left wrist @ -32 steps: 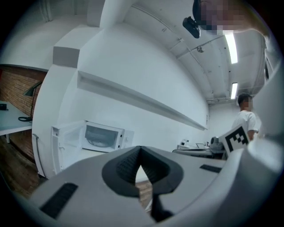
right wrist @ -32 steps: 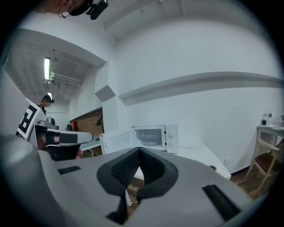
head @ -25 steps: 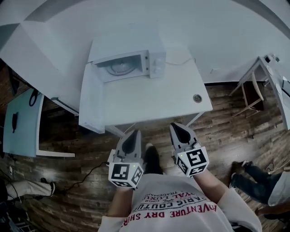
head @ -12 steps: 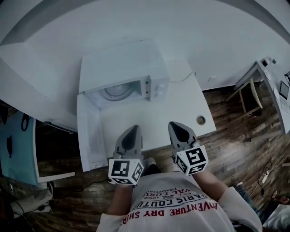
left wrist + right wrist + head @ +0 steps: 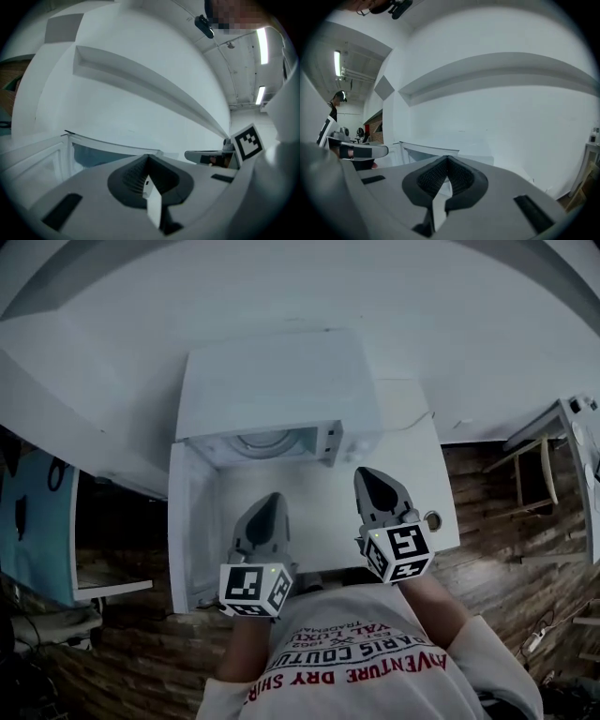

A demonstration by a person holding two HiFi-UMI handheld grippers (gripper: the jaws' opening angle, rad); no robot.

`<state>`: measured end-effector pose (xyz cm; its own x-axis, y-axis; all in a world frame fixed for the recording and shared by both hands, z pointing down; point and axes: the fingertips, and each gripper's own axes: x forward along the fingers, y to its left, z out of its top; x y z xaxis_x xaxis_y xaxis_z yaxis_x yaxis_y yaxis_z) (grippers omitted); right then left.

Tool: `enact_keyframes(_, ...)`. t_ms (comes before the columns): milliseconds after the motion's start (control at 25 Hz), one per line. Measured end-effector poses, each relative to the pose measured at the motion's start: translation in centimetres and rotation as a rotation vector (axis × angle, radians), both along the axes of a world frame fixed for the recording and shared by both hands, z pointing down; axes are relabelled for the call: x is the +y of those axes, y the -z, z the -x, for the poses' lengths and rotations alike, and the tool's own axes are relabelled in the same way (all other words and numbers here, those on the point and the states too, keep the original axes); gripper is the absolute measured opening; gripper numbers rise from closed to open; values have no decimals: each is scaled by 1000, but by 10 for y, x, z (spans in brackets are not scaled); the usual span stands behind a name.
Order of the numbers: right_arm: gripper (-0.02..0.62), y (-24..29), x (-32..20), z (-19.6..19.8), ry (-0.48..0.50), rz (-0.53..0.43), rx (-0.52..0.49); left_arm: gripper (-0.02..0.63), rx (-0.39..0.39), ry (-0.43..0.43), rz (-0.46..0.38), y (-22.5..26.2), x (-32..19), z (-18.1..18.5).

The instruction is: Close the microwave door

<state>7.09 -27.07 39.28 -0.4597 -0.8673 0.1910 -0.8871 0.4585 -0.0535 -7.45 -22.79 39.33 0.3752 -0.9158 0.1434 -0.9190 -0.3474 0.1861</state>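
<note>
ok so from my feed: the microwave (image 5: 277, 381) sits at the back of the white surface (image 5: 319, 507) and its door (image 5: 187, 521) is wide open, swung out to the left with its free edge pointing back at me. I can see the turntable (image 5: 267, 442) inside. Both tools hover over the surface in front of the oven. The left tool (image 5: 273, 502) is pinched together with nothing in it, just right of the door, not touching as far as I can see. The right tool (image 5: 367, 476) is also squeezed together and empty, near the control panel side
</note>
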Motion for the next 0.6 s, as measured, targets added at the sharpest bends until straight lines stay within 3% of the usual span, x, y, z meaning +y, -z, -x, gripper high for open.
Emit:
enact_keyframes(360, 8, -4, -72, -5, 69, 19, 45, -3, -20, 222, 24, -4, -9, 15)
enact_keyframes(600, 8, -10, -93, 1, 160, 52, 45, -3, -18, 388, 58, -15, 6, 30)
